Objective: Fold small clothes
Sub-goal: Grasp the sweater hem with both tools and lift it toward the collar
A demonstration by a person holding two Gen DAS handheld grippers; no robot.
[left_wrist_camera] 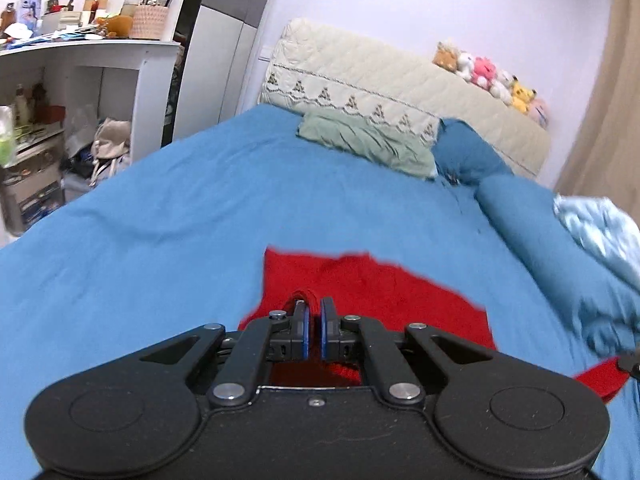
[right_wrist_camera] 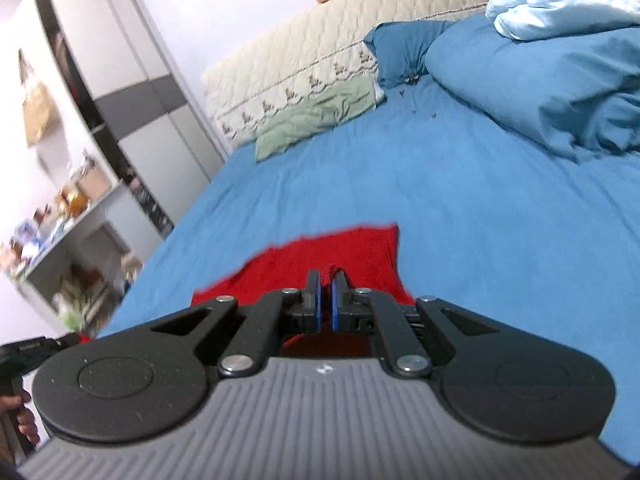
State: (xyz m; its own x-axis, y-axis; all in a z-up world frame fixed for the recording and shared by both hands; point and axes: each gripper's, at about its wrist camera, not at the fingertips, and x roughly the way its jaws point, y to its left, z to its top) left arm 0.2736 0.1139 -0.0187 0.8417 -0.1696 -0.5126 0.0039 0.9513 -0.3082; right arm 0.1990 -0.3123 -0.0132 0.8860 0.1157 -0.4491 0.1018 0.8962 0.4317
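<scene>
Near the bed's (left_wrist_camera: pixel 120 220) foot edge, lay a red garment (left_wrist_camera: pixel 360 280) mostly spread; pinched narrowly by left claw (left_wrist_camera: pixel 314 308) and right claw (right_wrist_camera: pixel 326 280); seemingly early, folds mostly left undone.

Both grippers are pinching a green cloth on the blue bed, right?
Not quite. The cloth both grippers pinch is red, not green; both wrist views show it. The left gripper and right gripper are shut on it, over the blue bed. The green thing is a pillow by the headboard.
</scene>
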